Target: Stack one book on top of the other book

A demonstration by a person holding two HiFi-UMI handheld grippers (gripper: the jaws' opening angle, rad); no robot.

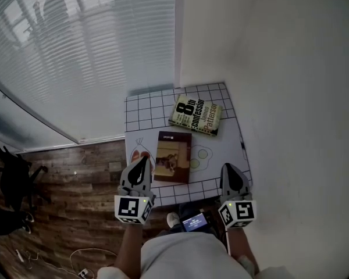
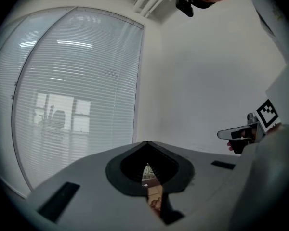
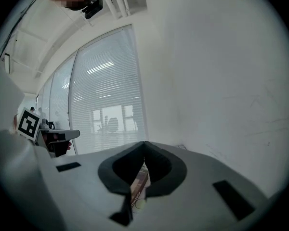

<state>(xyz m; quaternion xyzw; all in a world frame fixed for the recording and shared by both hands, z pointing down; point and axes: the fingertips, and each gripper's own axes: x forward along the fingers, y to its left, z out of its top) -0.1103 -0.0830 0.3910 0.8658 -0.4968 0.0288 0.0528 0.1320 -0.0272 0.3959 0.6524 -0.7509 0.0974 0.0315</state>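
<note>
Two books lie on a small table with a grid-patterned mat (image 1: 145, 106). The brown-covered book (image 1: 174, 156) lies near the table's front middle. The green book with large print (image 1: 195, 114) lies farther back and to the right, askew. My left gripper (image 1: 142, 166) hovers at the table's front left edge, just left of the brown book, jaws shut and empty. My right gripper (image 1: 229, 173) hovers at the front right edge, also shut and empty. Through the slit between the left gripper's shut jaws both books (image 2: 154, 196) show ahead; the right gripper view shows the brown book's edge (image 3: 138, 184).
A white wall runs along the table's right side and back. A window with blinds (image 1: 75, 51) fills the left. Wooden floor (image 1: 75, 179) lies left of the table, with cables (image 1: 75, 260) near the bottom. A device with a lit screen (image 1: 195, 221) sits at the person's waist.
</note>
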